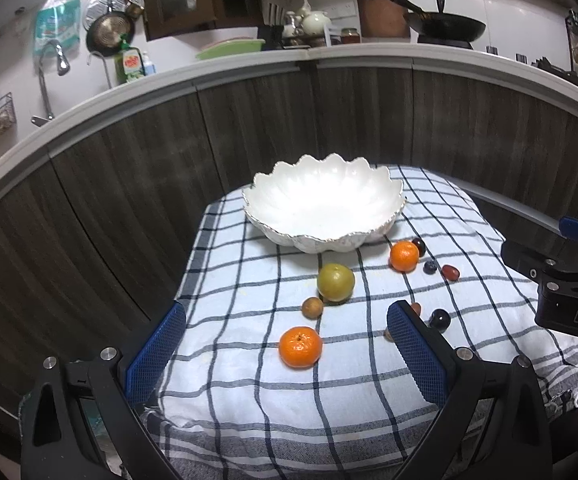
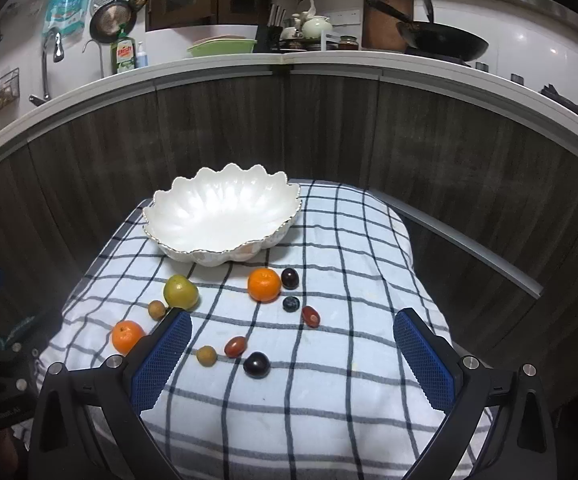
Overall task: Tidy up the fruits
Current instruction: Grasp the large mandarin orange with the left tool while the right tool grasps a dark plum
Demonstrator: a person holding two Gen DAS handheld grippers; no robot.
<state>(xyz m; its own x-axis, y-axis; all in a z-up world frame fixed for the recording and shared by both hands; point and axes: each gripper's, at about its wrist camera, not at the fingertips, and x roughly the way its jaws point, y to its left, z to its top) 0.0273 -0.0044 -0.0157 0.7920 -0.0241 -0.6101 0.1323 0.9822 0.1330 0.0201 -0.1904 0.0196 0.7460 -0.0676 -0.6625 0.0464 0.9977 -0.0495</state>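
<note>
Your left gripper (image 1: 287, 344) hangs over the near edge of the checked cloth (image 1: 249, 400), its jaws spread wide with nothing between the blue pads; the near mandarin (image 1: 300, 347) lies on the cloth in the gap ahead of them, untouched. Your right gripper (image 2: 293, 350) hovers over the same near edge further right, jaws likewise spread and empty.

Just beyond the right gripper's fingers lie a dark plum (image 2: 256, 364), a small tan longan (image 2: 206, 356) and a reddish date (image 2: 235, 346), close together but apart. Towards the cloth's left edge, a second longan (image 2: 156, 309) sits just beside a green-yellow apple (image 2: 180, 291).

Nearer the middle, a second mandarin (image 2: 264, 285) sits with another dark plum (image 2: 290, 278) just beside it on the right. A blueberry (image 2: 291, 303) and a second reddish date (image 2: 311, 316) lie a little nearer than those two.

At the cloth's far edge stands the white scalloped bowl (image 2: 177, 216), empty, towards the far-left corner. All the fruit lies on the cloth outside it. Behind the cloth rises a dark wood-grain cabinet front (image 2: 449, 152) under a pale worktop (image 2: 409, 70).
</note>
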